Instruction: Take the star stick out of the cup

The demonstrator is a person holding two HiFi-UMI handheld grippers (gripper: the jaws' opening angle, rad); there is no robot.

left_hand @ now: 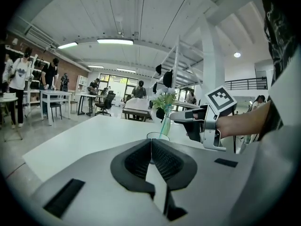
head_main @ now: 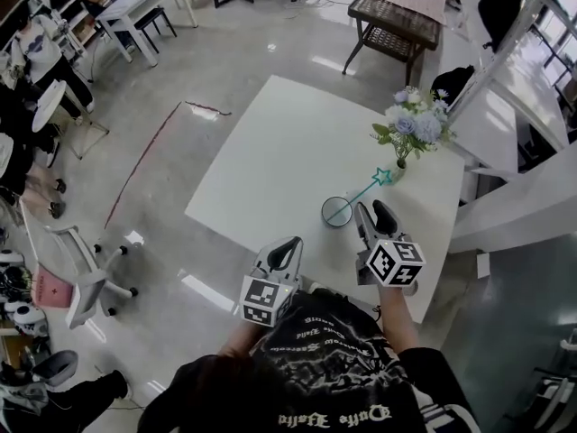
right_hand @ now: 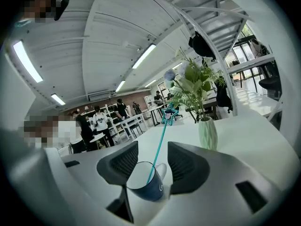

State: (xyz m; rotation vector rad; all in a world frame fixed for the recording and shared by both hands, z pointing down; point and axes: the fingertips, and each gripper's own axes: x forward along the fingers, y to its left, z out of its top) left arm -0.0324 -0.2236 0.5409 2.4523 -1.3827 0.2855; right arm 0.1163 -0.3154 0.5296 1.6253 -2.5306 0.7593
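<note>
Two grippers are held low, tipped slightly down. The left gripper (head_main: 287,249) has its jaws pressed together on nothing. The right gripper (head_main: 373,213) has its jaws spread, with one cup (right_hand: 153,191) just ahead between them, unpinched. One star stick (right_hand: 160,145) leans inside it. One flower vase (right_hand: 208,133) stands beyond, rightward.

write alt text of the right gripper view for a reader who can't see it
The right gripper, jaws open, frames a dark blue cup on a white table, with a teal star stick leaning up out of it. Behind stands a pale green vase of flowers, with people far off.
</note>
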